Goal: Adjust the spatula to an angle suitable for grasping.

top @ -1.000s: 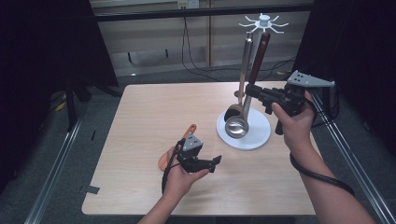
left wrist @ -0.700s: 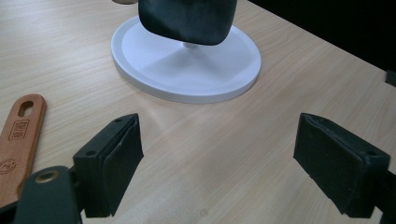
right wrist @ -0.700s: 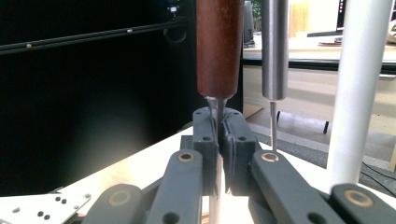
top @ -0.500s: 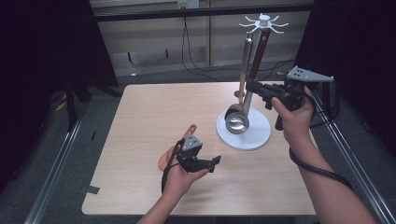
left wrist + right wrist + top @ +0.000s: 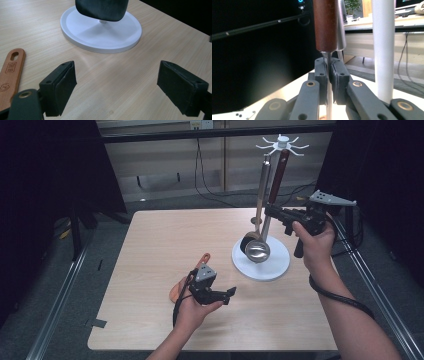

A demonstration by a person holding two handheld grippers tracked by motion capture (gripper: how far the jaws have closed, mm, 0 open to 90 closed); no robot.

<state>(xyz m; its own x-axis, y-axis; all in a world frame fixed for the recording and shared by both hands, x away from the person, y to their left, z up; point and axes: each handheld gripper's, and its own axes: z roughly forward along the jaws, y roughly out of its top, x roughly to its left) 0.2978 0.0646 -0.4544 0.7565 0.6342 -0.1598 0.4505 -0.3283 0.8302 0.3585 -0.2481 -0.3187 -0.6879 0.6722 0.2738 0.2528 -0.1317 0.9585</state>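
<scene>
1. Table [image 5: 150, 250]: light wood. My two hands come in from the near edge, w/ the rack on the right half.
2. Rack [image 5: 261, 265]: white round base on the table, white pole up to a spoked top [image 5: 282, 142]. In the left gripper view the base [image 5: 100, 35] sits just ahead of my jaws.
3. Ladle [image 5: 257, 251]: hangs from the rack top by its brown handle [image 5: 278, 175], steel shank below, bowl low over the base. A 2nd steel utensil [image 5: 262, 185] hangs just beside it, its dark head [image 5: 246, 241] touching or nearly touching the ladle bowl, can't tell which.
4. R gripper [image 5: 270, 211]: I've got it raised beside the pole, jaws closed tight on the ladle's thin steel shank [image 5: 327, 56], right under the end of the brown handle. Pole [image 5: 383, 47] is just to the side in the right gripper view.
5. L gripper [image 5: 227, 295]: low over the table near the front, well apart from the rack, jaws spread wide w/ nothing between the pads [image 5: 63, 82].
6. Spatula [image 5: 187, 280]: orange, lying flat on the table just beside my left hand; its handle end w/ slot [image 5: 12, 65] is next to one pad.
</scene>
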